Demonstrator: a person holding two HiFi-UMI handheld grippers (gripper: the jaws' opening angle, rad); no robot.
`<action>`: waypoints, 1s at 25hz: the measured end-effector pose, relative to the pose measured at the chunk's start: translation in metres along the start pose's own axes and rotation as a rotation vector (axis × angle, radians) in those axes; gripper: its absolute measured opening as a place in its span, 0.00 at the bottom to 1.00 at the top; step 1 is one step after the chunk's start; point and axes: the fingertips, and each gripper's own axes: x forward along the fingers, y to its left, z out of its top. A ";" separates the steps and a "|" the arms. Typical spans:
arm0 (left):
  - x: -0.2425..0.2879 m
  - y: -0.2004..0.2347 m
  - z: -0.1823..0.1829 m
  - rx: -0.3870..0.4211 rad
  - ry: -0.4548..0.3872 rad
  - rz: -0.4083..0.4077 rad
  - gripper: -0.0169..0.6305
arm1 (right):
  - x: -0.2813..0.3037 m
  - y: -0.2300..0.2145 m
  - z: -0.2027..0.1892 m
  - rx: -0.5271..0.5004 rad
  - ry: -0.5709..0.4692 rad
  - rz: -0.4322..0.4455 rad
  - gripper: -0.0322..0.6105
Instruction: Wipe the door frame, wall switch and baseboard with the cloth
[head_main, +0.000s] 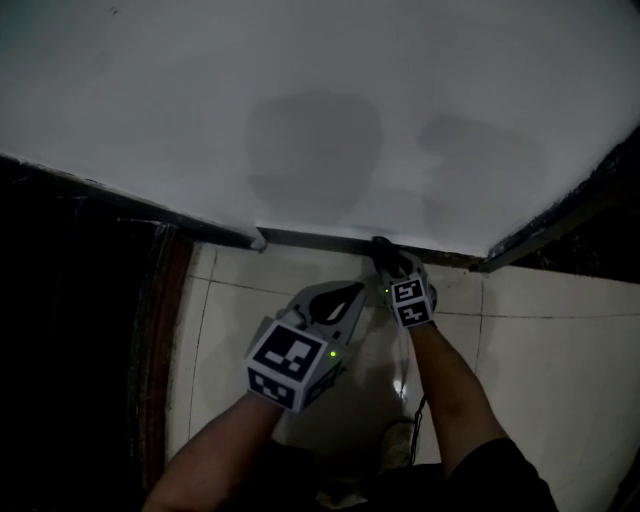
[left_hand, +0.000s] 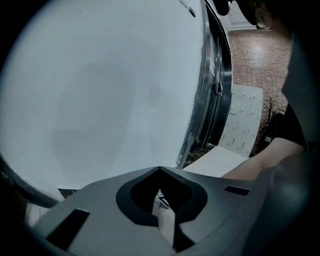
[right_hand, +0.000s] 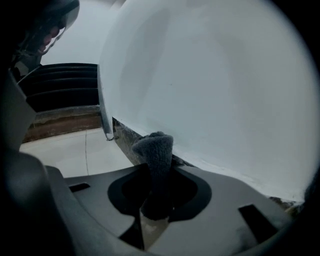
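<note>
- Head view: a white wall fills the upper half of the frame, with a dark baseboard running along its foot and pale floor tiles below.
- A dark door frame slants down at the right edge of the wall.
- The right gripper, just right of centre, is clamped on a dark cloth, and the cloth's tip looks to touch the baseboard.
- The left gripper hangs lower and left of centre above the floor tiles, apart from the wall (its marker cube faces the camera).
- Left gripper view: the left gripper at bottom centre has its jaws closed tip to tip with nothing between them.
- The wall takes up the left and centre, the metal door frame stands upright at the right, and a forearm shows at lower right.
- Right gripper view: the right gripper at bottom centre is pinched shut on the grey cloth, which sticks up past the jaws in front of the baseboard.
- The wall fills the right and the floor lies at lower left.
</note>
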 end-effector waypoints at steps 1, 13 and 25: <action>0.004 -0.003 -0.001 0.000 0.003 -0.007 0.03 | -0.003 -0.006 -0.003 0.002 0.002 -0.005 0.19; 0.034 -0.025 -0.009 -0.013 0.037 -0.031 0.03 | -0.037 -0.058 -0.033 0.057 0.021 -0.076 0.19; 0.056 -0.040 -0.017 -0.026 0.057 -0.052 0.03 | -0.065 -0.106 -0.062 0.097 0.035 -0.148 0.19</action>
